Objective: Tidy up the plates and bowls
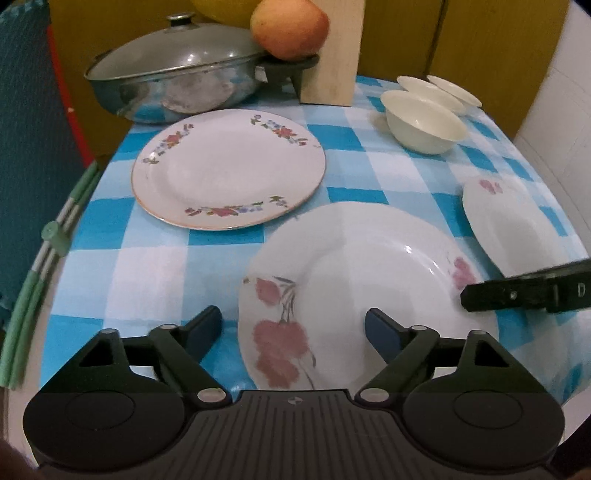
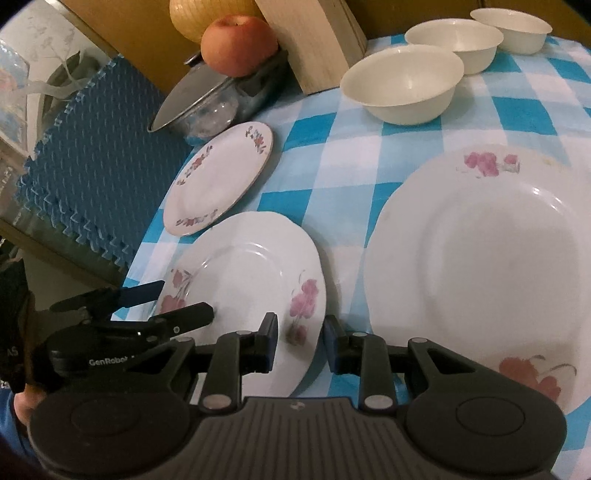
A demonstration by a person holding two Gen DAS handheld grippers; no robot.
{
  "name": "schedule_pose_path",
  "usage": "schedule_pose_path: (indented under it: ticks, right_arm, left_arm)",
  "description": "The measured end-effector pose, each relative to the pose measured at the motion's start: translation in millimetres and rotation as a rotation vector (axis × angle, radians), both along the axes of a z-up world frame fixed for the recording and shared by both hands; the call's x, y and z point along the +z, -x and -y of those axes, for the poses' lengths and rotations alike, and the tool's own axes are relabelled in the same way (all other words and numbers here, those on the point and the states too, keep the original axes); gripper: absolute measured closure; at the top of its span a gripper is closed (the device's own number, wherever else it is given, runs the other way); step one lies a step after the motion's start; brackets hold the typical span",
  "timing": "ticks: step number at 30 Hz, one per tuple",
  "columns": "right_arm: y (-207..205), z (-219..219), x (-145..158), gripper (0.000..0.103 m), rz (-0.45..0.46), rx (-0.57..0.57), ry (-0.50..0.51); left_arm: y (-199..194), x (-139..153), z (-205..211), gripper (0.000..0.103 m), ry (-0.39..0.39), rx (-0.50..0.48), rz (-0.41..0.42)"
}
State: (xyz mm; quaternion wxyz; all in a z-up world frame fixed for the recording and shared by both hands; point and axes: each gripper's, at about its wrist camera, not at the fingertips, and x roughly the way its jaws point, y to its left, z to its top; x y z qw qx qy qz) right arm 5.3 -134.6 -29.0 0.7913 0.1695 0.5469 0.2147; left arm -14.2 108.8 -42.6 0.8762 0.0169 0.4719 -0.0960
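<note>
Three plates and three bowls on a checked cloth (image 1: 147, 266). Nearest, middle plate (image 1: 369, 288), white with pink flowers, caught between both tools. Right gripper (image 2: 299, 332) narrowed onto its rim, one pad over the face, the other past the edge, clamping it. Left gripper (image 1: 291, 325) spread wide across the opposite rim, one finger out over the cloth, the other above the plate's well, neither pad pressing. To the left and further back, gold-rimmed plate (image 1: 229, 170) with three small flower sprays, flat on the cloth, just beside the middle plate. To the right, big plate (image 2: 480, 251) with pink blooms, flat, apart from the other two. Beyond it, bowls in a row toward the far corner, all cream and upright: first bowl (image 2: 402, 81), second bowl (image 2: 454, 40), third bowl (image 2: 511, 27), close together; touching or not, unclear. Behind the gold-rimmed plate, one steel pot (image 1: 166, 92) under a glass lid (image 1: 173, 51). One apple (image 1: 290, 27) perched on the pot's handle. One wooden board (image 1: 332, 55) upright beside the apple.
</note>
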Motion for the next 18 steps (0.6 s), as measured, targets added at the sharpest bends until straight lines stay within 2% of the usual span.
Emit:
schedule_pose_path:
  ticks: [2, 4, 6, 8, 10, 14, 18]
  right_arm:
    - [1, -1, 0, 0.077, 0.005, -0.004, -0.005]
    - [2, -2, 1, 0.077, 0.009, -0.008, 0.005]
    - [4, -1, 4, 0.078, 0.021, -0.014, 0.028]
    - [7, 2, 10, 0.078, 0.045, -0.022, 0.026]
    - [9, 7, 19, 0.078, 0.07, -0.025, -0.01]
    - [13, 14, 33, 0.078, 0.131, -0.051, 0.006]
    - [12, 31, 36, 0.078, 0.117, -0.115, 0.018]
  left_arm:
    - [0, -1, 2, 0.011, -0.002, 0.001, 0.006]
    - [4, -2, 9, 0.014, 0.004, -0.036, 0.009]
    - [8, -2, 16, 0.014, -0.016, -0.03, 0.009]
    - [8, 1, 16, 0.021, -0.007, -0.022, 0.006]
    - [9, 6, 11, 0.024, 0.016, -0.005, 0.023]
    - [9, 17, 13, 0.024, 0.044, 0.002, 0.059]
    - [4, 25, 31, 0.024, 0.05, -0.027, 0.081]
